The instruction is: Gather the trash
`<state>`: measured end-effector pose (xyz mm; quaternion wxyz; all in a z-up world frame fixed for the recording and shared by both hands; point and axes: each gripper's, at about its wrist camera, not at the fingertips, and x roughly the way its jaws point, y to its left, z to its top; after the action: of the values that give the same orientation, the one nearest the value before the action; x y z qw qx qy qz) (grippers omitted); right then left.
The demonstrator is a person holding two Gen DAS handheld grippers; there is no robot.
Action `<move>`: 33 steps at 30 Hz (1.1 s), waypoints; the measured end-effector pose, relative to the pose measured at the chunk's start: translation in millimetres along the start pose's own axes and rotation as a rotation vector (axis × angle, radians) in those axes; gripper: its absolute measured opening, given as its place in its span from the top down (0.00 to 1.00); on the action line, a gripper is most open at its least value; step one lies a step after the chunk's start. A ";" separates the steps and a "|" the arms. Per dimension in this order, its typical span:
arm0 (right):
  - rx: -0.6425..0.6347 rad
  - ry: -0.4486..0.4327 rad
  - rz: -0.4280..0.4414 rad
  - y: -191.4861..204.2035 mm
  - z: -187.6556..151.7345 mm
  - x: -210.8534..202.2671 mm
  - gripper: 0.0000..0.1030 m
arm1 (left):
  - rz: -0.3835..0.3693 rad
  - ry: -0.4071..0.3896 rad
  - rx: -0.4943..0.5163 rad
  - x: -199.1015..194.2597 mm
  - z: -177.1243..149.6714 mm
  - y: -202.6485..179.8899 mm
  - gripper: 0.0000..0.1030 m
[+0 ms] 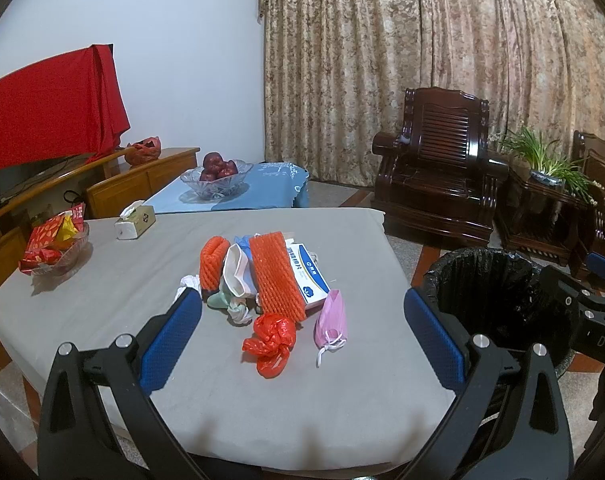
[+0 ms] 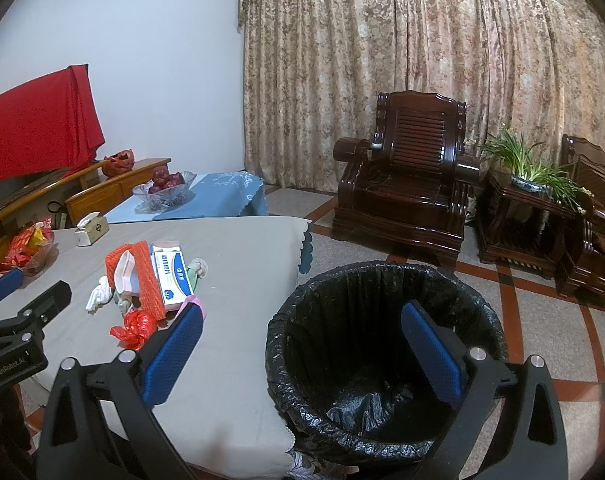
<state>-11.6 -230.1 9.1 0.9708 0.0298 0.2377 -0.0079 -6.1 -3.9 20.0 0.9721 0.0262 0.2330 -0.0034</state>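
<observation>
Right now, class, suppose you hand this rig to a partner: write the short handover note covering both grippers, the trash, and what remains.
Left gripper: open, empty, hovering over the trash pile on the grey table.
Right gripper: open, empty, above the black-lined bin beside the table.
Trash on the table: red plastic bag, pink mask, two orange foam nets, a white and blue box, white cup, crumpled tissues.
Done: nothing visibly collected; only the liner shows in the bin.
Left: pick up each piece and drop it in the bin. The red bag and pink mask lie nearest.
</observation>
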 end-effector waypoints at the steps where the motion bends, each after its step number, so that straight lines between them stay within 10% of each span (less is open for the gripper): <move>1: 0.001 0.000 0.000 -0.3 -0.1 -0.4 0.06 | 0.000 0.000 0.000 0.5 -0.8 0.1 0.05; 33: -0.004 0.006 0.009 6.2 0.3 14.7 0.06 | 0.015 0.017 -0.021 14.6 -9.2 17.3 0.05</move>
<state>1.8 -224.0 3.0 0.9702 0.0288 0.2407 -0.0030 3.0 13.9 6.1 0.9703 0.0176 0.2411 0.0068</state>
